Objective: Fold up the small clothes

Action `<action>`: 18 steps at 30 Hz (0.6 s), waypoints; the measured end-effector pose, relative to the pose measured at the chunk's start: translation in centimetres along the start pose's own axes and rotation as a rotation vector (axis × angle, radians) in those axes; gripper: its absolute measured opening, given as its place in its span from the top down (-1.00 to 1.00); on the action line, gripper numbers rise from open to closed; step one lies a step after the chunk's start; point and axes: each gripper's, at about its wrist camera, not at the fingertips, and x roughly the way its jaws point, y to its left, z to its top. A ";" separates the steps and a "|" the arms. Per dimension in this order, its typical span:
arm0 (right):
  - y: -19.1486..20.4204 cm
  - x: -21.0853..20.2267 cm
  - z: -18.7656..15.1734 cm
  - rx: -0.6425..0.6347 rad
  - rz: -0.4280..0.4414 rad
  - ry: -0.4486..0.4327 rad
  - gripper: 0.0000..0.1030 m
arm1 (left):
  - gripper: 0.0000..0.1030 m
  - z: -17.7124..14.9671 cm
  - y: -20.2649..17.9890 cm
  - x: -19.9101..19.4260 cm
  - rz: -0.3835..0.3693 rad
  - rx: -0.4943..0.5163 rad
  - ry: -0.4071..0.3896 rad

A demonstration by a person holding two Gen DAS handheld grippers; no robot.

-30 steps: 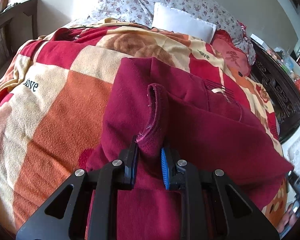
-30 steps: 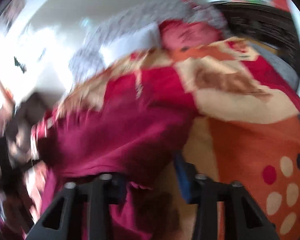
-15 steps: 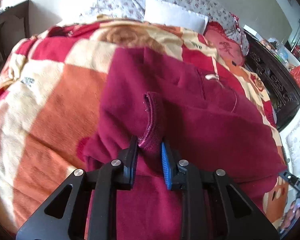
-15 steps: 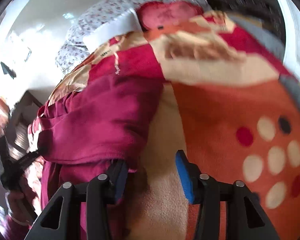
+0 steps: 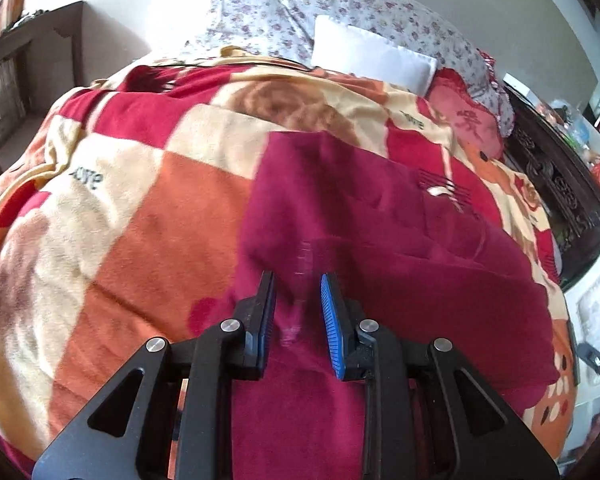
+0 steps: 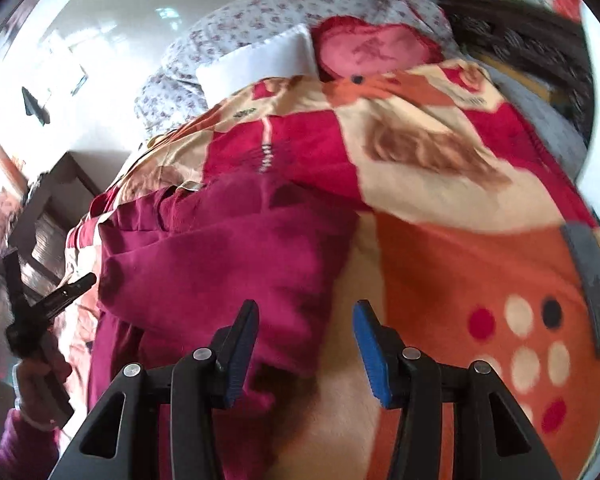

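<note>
As the garment lies now: I judge it partly folded, not finished.
Blanket: an orange, red and cream checked plush blanket (image 5: 148,240) fills the left half of my left wrist view and carries everything.
Left claw: my left gripper (image 5: 298,300) sits at the lower middle of that view, its jaws narrow. A blurred strip of fabric lies in the gap, and the pads look clear of it, so I read no grip.
Garment: a dark red fleece garment (image 5: 380,240) lies flat on the blanket from the centre to the right of the frame. One layer is laid over another, and a small pale tag shows near its upper right.
Garment, right view: the same cloth (image 6: 228,248) lies left of centre, with stacked layers and a fairly straight right edge.
Right claw: my right gripper (image 6: 304,344), at the lower middle, has just been opening. Its jaws stand wide over the garment's lower right corner and bare blanket, and they pinch nothing.
Done: at least one fold-over seems laid, and both claws have let go.
Left: the bundle looks broad and a little rumpled. I expect another fold and some squaring of the edges. I cannot see whether other clothes wait.
</note>
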 end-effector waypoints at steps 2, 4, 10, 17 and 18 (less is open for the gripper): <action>0.8 2.0 0.7 -0.003 0.057 -0.017 0.14 | 0.56 -0.2 -1.2 0.8 0.004 0.035 0.012; 1.4 4.6 1.3 -0.007 0.048 0.010 0.31 | 0.56 -0.4 -2.0 2.0 0.032 0.068 0.029; 0.6 9.7 2.6 -0.028 -0.027 0.039 0.41 | 0.40 -0.7 -2.5 5.5 0.091 0.108 0.077; 0.6 6.1 2.4 -0.021 0.024 0.061 0.41 | 0.39 -0.8 -1.8 4.8 0.073 0.086 0.086; 1.1 5.0 1.6 -0.046 0.025 0.054 0.40 | 0.39 -0.9 -1.7 4.6 0.071 0.083 0.086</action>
